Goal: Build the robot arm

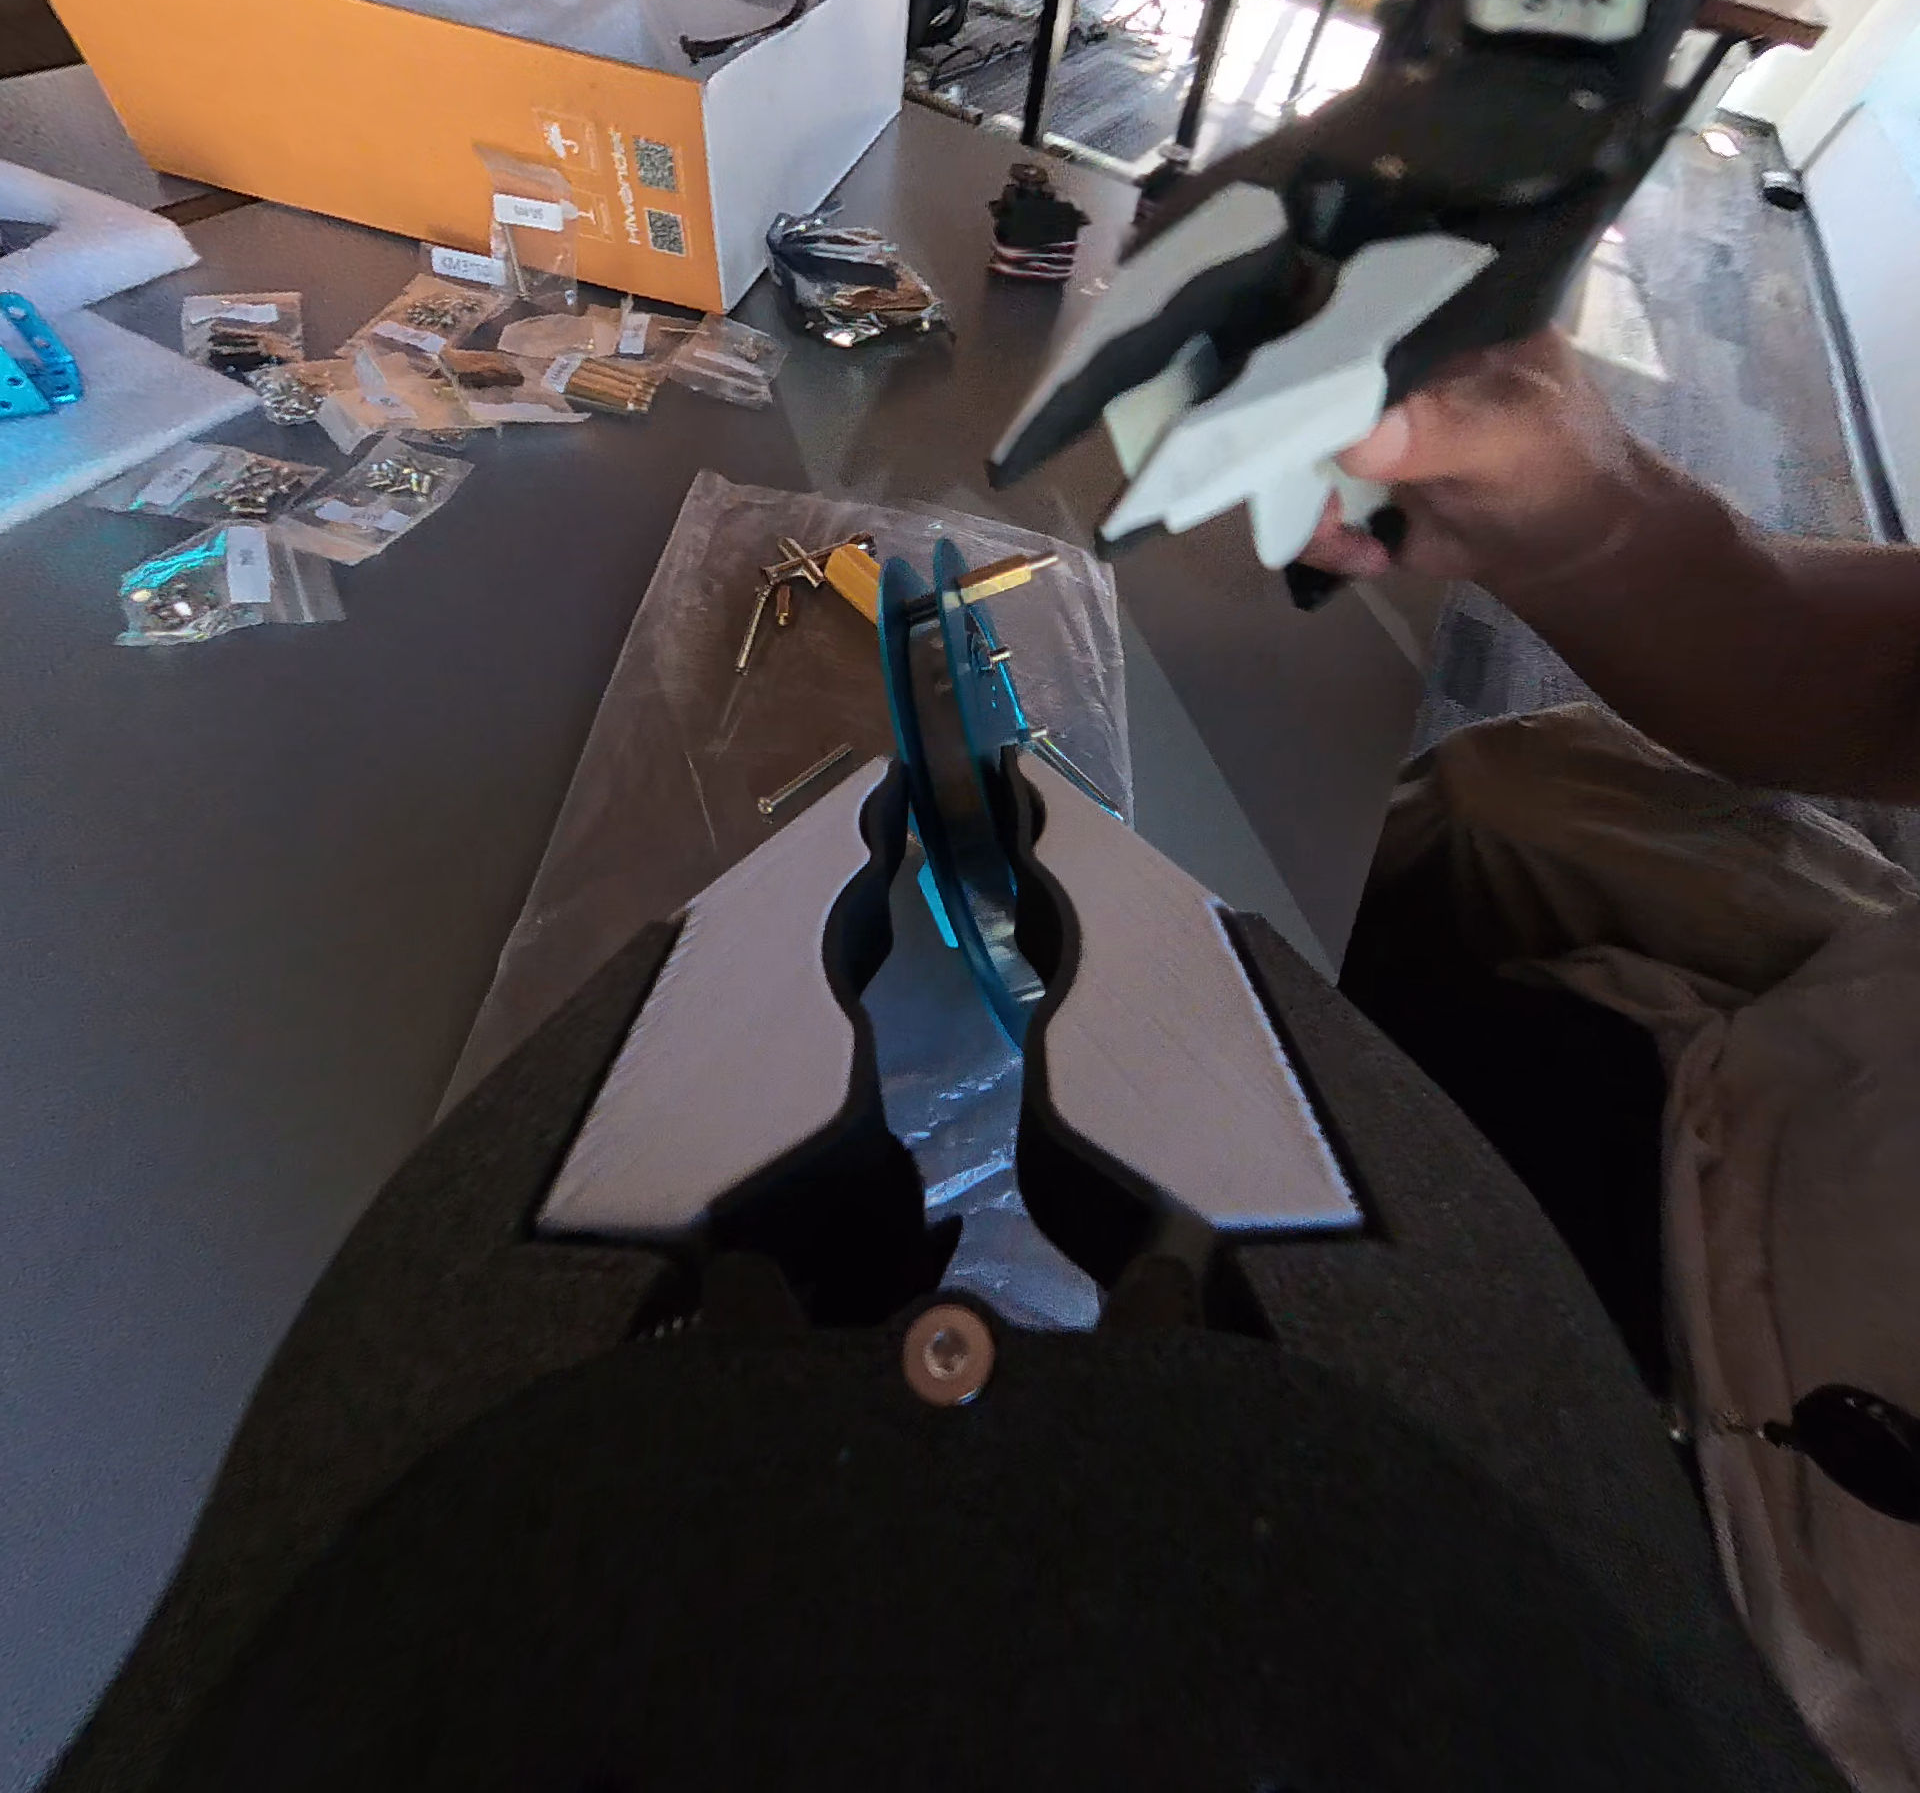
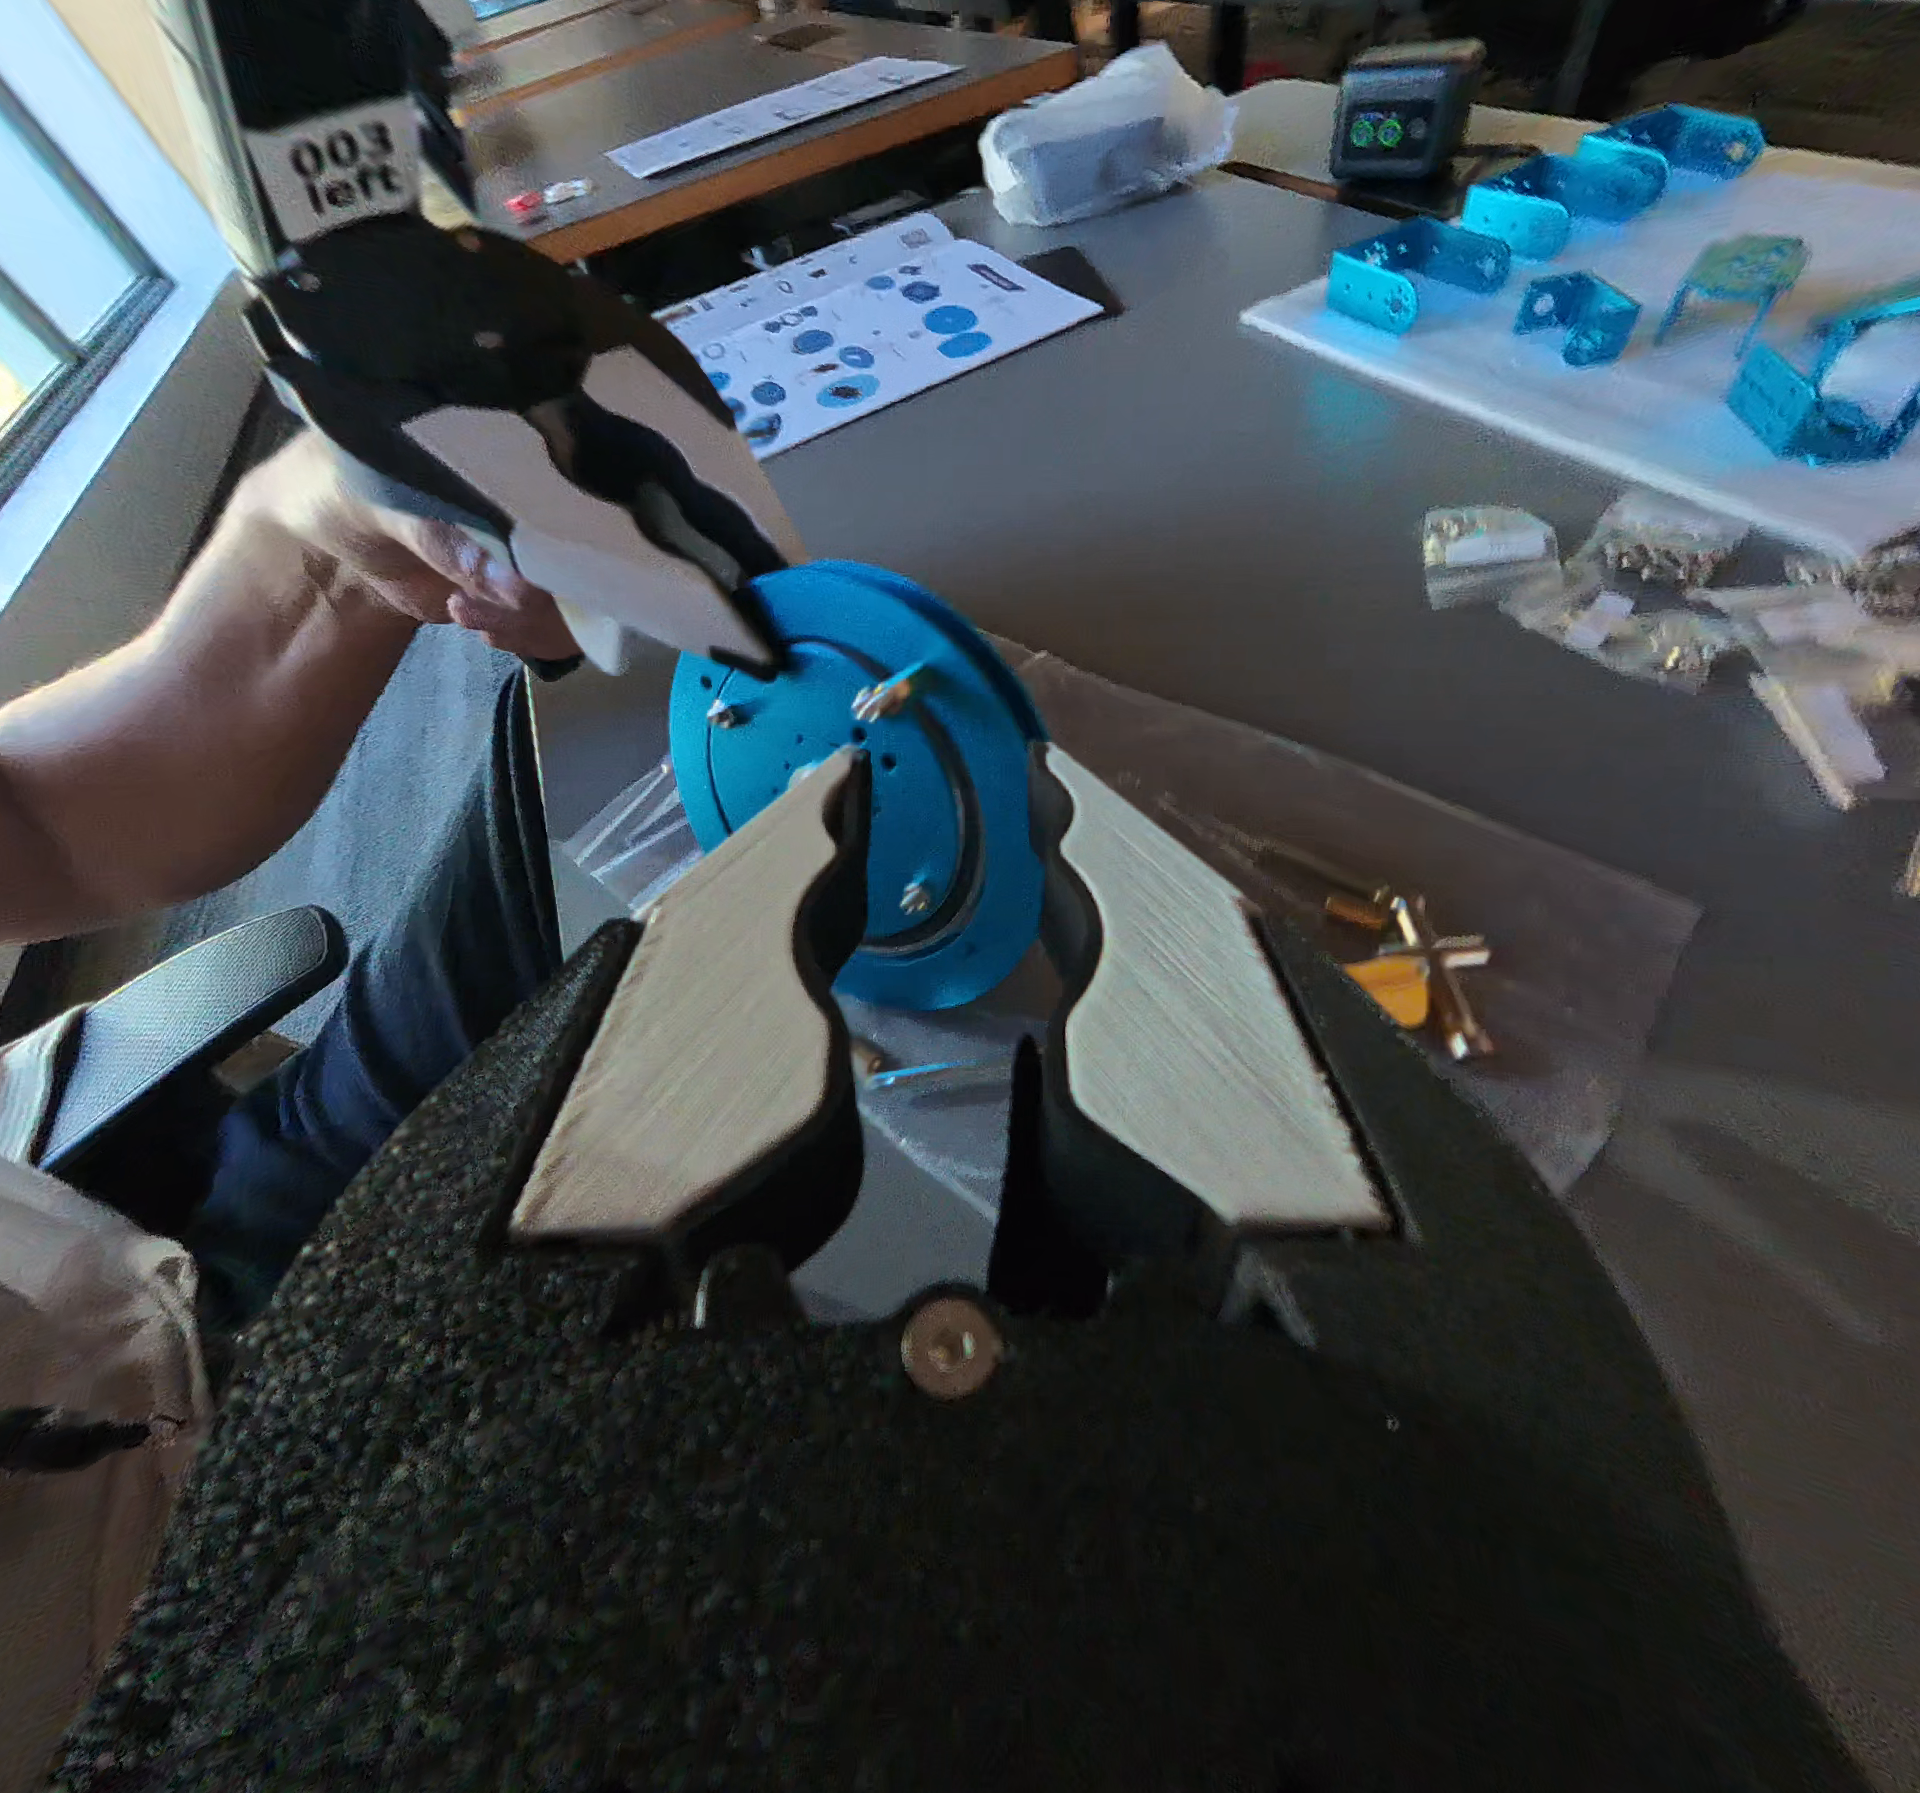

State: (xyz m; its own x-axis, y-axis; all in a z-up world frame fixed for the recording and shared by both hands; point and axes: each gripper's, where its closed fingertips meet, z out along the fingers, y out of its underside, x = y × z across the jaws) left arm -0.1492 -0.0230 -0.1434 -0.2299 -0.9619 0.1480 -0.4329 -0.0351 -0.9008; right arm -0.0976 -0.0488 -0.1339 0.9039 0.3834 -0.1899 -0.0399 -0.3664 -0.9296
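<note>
The left claw [image 1: 951, 787] is clamped edge-on around the round blue metal disc assembly [image 1: 951, 735], held at frame centre above a clear plastic sheet [image 1: 665, 756] on the bench. The right claw [image 2: 945, 756], parted and empty, faces the disc's flat screw-studded face.

Robotics lab/workshop: blue metal brackets [image 2: 1418, 273], bagged screws [image 1: 400, 481], orange kit box [image 1: 416, 81], assembly sheet [image 2: 873, 341].

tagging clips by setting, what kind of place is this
Likely a workshop or lab: blue metal brackets on foam, small bags of screws on a grey table, and more workbenches behind.
</note>
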